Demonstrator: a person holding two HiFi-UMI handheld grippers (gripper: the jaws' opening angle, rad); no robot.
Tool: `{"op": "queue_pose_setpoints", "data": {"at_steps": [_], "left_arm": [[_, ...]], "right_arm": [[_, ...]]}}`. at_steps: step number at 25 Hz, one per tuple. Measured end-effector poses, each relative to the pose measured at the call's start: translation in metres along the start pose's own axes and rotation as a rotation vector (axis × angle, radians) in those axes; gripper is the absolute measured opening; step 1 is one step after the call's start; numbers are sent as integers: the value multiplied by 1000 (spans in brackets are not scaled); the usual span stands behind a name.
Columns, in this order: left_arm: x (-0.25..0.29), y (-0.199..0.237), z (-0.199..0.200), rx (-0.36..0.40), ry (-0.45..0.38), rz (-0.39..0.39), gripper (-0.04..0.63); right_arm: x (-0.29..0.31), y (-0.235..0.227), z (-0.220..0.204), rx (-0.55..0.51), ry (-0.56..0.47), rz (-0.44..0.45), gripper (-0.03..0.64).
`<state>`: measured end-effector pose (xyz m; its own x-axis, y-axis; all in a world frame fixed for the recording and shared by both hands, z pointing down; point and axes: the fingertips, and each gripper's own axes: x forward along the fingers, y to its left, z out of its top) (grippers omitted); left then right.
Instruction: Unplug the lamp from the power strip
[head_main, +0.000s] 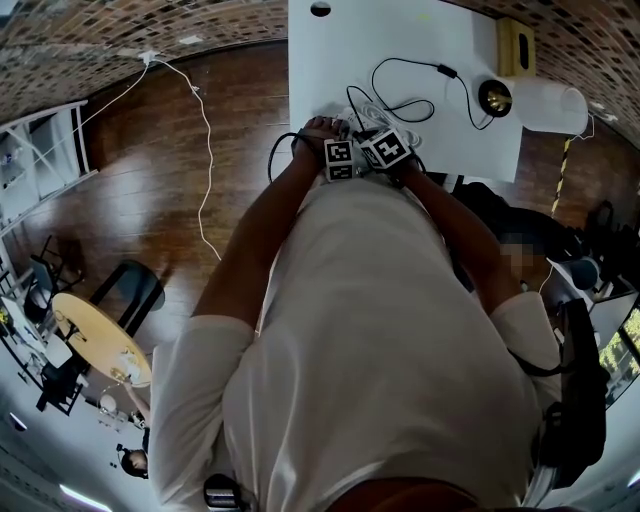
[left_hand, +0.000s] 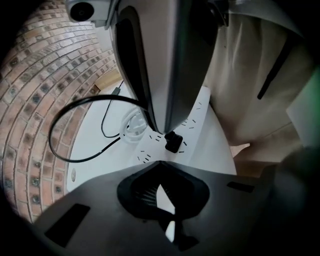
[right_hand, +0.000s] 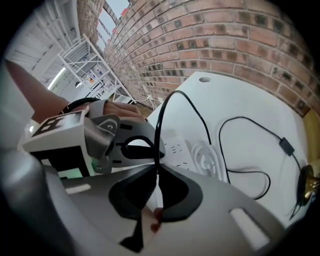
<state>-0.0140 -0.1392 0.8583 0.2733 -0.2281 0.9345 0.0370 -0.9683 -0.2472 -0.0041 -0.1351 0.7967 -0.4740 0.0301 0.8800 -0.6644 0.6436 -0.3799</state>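
Note:
A white power strip lies on the white table, with the lamp's black plug seated in one socket. My right gripper is shut on the plug's black cable; in the left gripper view it stands just above the plug. The cable loops away past an inline switch to the lamp at the table's right. My left gripper hovers over the strip's near end with its jaws drawn together and only a white sliver between them. In the head view both grippers are side by side.
The strip's coiled white cord lies beside it. A tan box stands at the table's back right, near the brick wall. A white cable trails over the wooden floor to the left. The table's near edge is right under my hands.

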Motion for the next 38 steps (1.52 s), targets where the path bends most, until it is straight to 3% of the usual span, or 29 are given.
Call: {"op": "queue_pose_setpoints", "data": {"at_steps": [9, 13, 17, 29, 34, 38], "left_arm": [[-12, -2, 3, 8, -1, -21, -16], [2, 2, -2, 20, 10, 36, -16], [-11, -2, 5, 21, 4, -1, -17], [-12, -1, 2, 25, 18, 12, -17], [-12, -1, 3, 22, 30, -1, -17], [-12, -1, 2, 29, 37, -2, -17]], "right_arm": [[-2, -4, -4, -10, 11, -12, 14], [0, -1, 1, -23, 20, 8, 14], [-3, -1, -5, -48, 39, 7, 14], [2, -2, 5, 36, 46, 50, 14], [-5, -2, -7, 14, 55, 50, 14], [-8, -10, 20, 74, 1, 46, 14]]}}
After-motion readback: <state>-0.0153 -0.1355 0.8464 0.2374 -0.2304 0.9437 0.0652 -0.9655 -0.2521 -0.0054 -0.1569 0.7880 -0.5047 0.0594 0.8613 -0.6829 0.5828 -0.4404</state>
